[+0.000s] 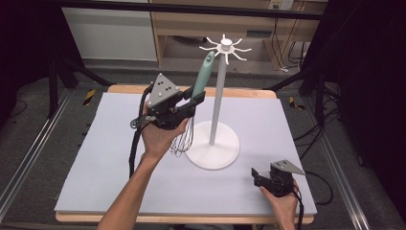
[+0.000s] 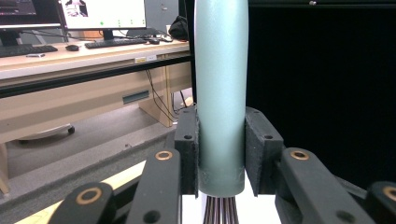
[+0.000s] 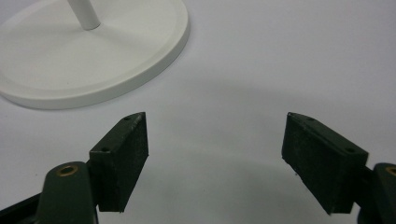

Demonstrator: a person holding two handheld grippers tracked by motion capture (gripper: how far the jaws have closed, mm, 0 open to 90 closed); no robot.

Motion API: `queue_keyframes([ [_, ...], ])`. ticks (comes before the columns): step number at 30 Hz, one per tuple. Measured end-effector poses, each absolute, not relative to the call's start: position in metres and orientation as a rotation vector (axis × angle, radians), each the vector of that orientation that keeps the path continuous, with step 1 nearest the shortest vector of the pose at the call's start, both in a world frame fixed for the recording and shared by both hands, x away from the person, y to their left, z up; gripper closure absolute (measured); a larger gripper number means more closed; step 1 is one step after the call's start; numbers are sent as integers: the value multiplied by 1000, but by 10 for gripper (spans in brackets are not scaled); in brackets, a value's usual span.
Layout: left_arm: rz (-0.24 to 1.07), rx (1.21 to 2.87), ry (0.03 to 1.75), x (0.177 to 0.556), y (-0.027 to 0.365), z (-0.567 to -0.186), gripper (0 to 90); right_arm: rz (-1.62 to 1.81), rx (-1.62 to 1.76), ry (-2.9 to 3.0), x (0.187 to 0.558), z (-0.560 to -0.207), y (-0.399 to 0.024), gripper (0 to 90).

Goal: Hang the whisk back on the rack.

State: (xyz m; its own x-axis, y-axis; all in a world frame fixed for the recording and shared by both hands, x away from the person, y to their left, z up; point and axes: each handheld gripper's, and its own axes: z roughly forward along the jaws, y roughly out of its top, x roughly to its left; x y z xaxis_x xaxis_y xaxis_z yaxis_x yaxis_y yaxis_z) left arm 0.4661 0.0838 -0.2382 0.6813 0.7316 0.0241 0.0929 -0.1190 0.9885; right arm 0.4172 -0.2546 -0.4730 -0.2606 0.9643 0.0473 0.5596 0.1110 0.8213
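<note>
A whisk with a teal handle (image 1: 203, 76) and wire loops (image 1: 183, 140) is held upright above the table, left of the white stand. My left gripper (image 1: 194, 101) is shut on the teal handle (image 2: 221, 93), just above the wires; both pads (image 2: 187, 154) press its sides. The white hook stand (image 1: 219, 91) has a round base (image 1: 213, 148) and several hooks at its top (image 1: 226, 47). The handle's tip is just left of and below those hooks. My right gripper (image 1: 255, 176) rests at the front right of the table, open and holding nothing (image 3: 215, 154), with the stand's base (image 3: 93, 51) ahead of it.
The table is covered by a pale grey mat (image 1: 119, 158) with a wooden edge (image 1: 191, 218). Dark frame rails (image 1: 28, 158) run along both sides. In the left gripper view a desk with keyboards and monitors (image 2: 93, 44) stands behind.
</note>
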Motion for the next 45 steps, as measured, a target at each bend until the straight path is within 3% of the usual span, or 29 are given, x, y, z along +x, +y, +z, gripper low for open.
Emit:
queue_keyframes([
  [35, 698, 1609, 664, 478, 70, -250, 681, 1030, 1476, 1880, 417, -473, -255, 230],
  [45, 698, 1621, 663, 479, 71, -254, 621, 1034, 1486, 1877, 417, -472, -255, 230],
])
